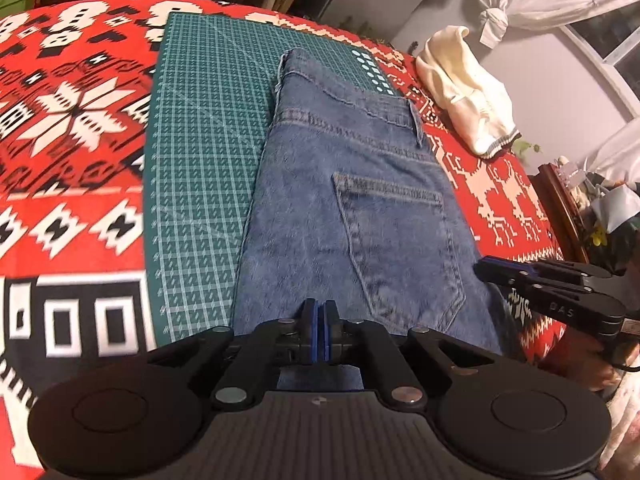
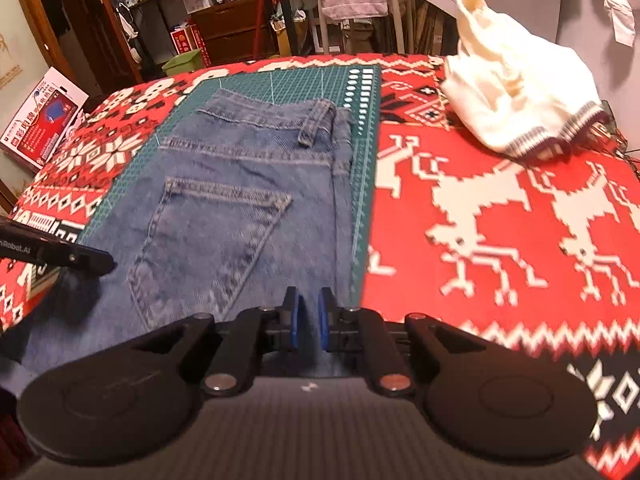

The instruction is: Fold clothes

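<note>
Fingers of the left gripper (image 1: 319, 312) are pressed together, the right gripper's (image 2: 308, 304) slightly spread; the folded jeans (image 1: 352, 208) are stretched lengthwise away from both.

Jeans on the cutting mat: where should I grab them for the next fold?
Grip the near edge of the jeans, low and level from the person's side. They lie flat on the green cutting mat, waistband far, so the near edge is probably the only free one. The right gripper stands slightly open there.
</note>
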### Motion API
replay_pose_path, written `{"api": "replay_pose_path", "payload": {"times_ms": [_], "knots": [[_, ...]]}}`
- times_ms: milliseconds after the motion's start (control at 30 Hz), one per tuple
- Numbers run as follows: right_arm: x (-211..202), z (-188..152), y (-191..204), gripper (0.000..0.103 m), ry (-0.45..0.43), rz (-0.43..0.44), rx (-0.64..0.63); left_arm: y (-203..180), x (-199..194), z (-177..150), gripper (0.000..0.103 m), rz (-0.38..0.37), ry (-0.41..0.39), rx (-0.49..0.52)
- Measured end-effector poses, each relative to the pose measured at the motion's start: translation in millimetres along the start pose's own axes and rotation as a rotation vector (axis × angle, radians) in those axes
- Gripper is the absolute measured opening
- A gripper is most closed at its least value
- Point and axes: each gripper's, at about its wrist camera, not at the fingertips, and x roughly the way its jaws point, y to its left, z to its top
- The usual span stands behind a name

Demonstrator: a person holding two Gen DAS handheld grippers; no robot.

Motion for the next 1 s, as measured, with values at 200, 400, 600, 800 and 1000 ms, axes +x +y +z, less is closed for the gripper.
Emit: {"api": "replay_pose_path", "payload": {"times_ms": [200, 400, 600, 800, 1000], "knots": [[-22.2, -10.5, 7.3, 0.009, -0.007, -0.01, -0.012, -7.9, -10.2, -11.2, 0.005, -0.006, 0.001, -0.002], [-17.3, -14.5, 29.1, 0.009, 0.011, 0.005, -0.04, -16.5, -4.0, -18.1, 0.005, 0.019, 0.017, 0.031], [-23.1, -30.3, 26.5, 0.009, 0.003, -0.002, -0.047, -7.6, -11.8, -29.6, 0.005, 0.007, 0.021, 0.014], [-35.9, -43.6, 20.8, 0.014, 0.031, -0.032, -0.059, -11.3, -20.3, -42.5, 0.005, 0.042, 0.021, 0.04], [-49.8, -39.2, 32.6, 0.014, -0.002, -0.009, -0.065, -26.2, -25.7, -42.7, 0.006, 0.003, 0.011, 0.043]]}}
